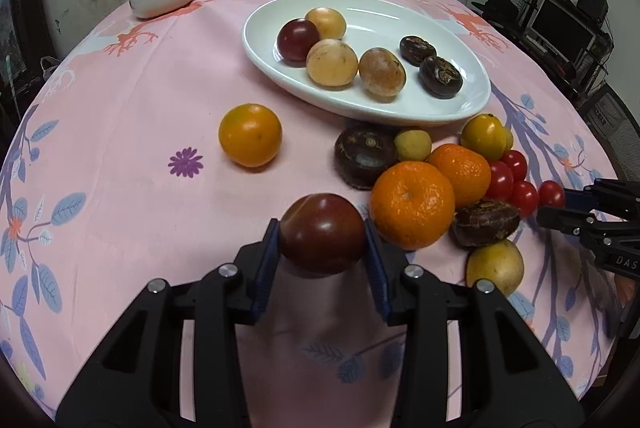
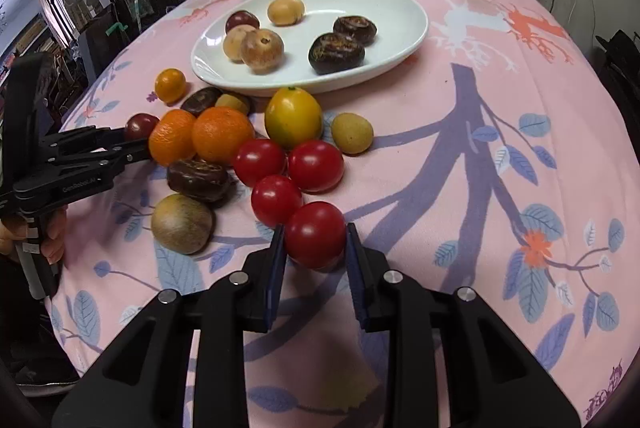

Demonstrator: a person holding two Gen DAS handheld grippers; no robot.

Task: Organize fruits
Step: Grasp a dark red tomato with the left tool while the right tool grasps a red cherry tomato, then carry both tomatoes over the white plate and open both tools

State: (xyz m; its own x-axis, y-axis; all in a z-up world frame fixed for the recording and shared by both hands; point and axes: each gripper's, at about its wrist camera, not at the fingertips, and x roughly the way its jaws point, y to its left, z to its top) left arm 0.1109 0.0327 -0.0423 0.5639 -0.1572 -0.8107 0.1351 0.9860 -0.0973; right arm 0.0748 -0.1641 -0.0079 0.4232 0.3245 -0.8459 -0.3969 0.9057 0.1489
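Left hand-held gripper [image 1: 322, 236]: closing narrowly on a dark plum [image 1: 322, 232]; both blue pads are pressing its sides at mid-height, so the round fruit is not slipping out.
Right hand-held gripper [image 2: 315, 242]: gripping a red tomato [image 2: 315, 234], jaws nearly together; the pads are bracketing its widest part.
Plum position: sitting at the near edge of the loose heap, just beside an orange [image 1: 412, 203]. Whether it is resting on the cloth or just clear of it is not readable in the left wrist view.
Tomato position: lying nearest the camera in a cluster of four tomatoes, touching the one behind it.
Plate [image 1: 460, 107]: standing behind the heap, well apart from both grips. It is carrying one plum, three tan fruits and two dark brown ones, lying in groups by kind, which suggests sorting is under way.
Tabletop [image 1: 120, 147]: carrying a lone tangerine [image 1: 250, 135] left of the heap.
Judged step: securing both fruits before carrying them to the plate.
Risk: squeezing may be bruising the soft tomato.
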